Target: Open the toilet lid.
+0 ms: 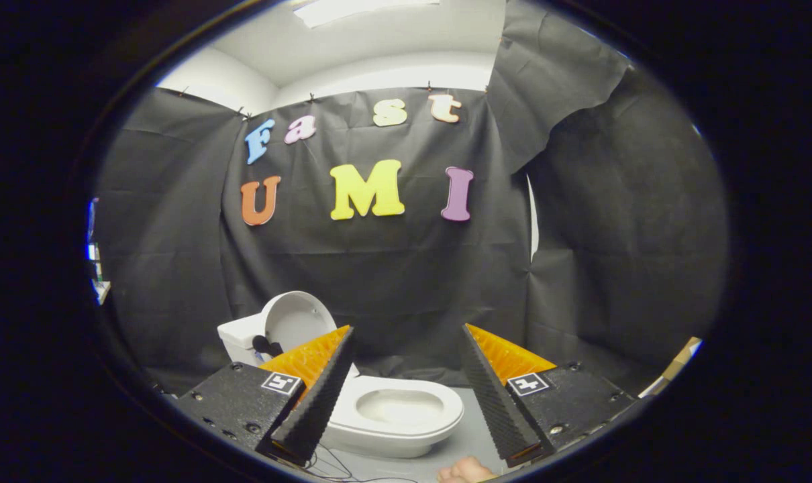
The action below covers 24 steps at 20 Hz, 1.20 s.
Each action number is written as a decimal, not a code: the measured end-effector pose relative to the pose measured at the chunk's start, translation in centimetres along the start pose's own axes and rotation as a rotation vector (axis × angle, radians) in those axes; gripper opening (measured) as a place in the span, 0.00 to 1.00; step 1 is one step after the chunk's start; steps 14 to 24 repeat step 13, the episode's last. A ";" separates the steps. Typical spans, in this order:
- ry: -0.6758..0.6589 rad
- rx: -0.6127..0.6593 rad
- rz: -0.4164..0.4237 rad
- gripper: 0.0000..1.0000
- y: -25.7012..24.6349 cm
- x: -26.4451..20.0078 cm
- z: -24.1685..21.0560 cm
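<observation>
1. The tongs are held spread wide with nothing between the two fingers; the glossy white toy-like toilet is seen through the gap, just ahead of and below the fingertips.

2. The round white plastic lid is already stood up, tilted back against the small white boxy cistern at the far left of the bowl. It is judged to rest there because its hinge lets it lean past upright, so no holding is needed.

3. From this layout the task is judged to be done or nearly so, and the wide spread of the tongs fits a release rather than a grasp.

4. The oval seat and bowl opening are left exposed, smooth and rounded, with a soft shine that suggests moulded plastic.

5. A small dark knob-like part is seen at the base of the lid beside the left finger; what it is cannot be told.

6. Each finger is shaped as a long wedge: a black, finely ribbed gripping face, an orange ridged upper side, and a black grainy block at the near end carrying a square printed marker. The ribbing is judged to be meant for friction on slick plastic.

7. The toilet is set on a flat grey worktop, matte in finish, with thin dark wires lying at its near edge.

8. Part of a hand is seen at the near edge of the worktop.
</observation>
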<state>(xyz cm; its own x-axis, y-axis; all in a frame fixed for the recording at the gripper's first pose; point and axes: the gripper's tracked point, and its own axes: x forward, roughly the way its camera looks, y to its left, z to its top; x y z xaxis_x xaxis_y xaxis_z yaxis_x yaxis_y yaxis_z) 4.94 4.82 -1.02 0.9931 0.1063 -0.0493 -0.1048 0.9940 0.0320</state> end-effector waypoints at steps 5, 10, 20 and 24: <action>0.001 0.017 0.011 0.97 -0.8 -0.1 -0.2; -0.015 0.039 0.027 0.97 -0.9 -0.4 0.2; -0.023 0.035 0.031 0.97 -0.8 -0.3 0.2; -0.023 0.035 0.031 0.97 -0.8 -0.3 0.2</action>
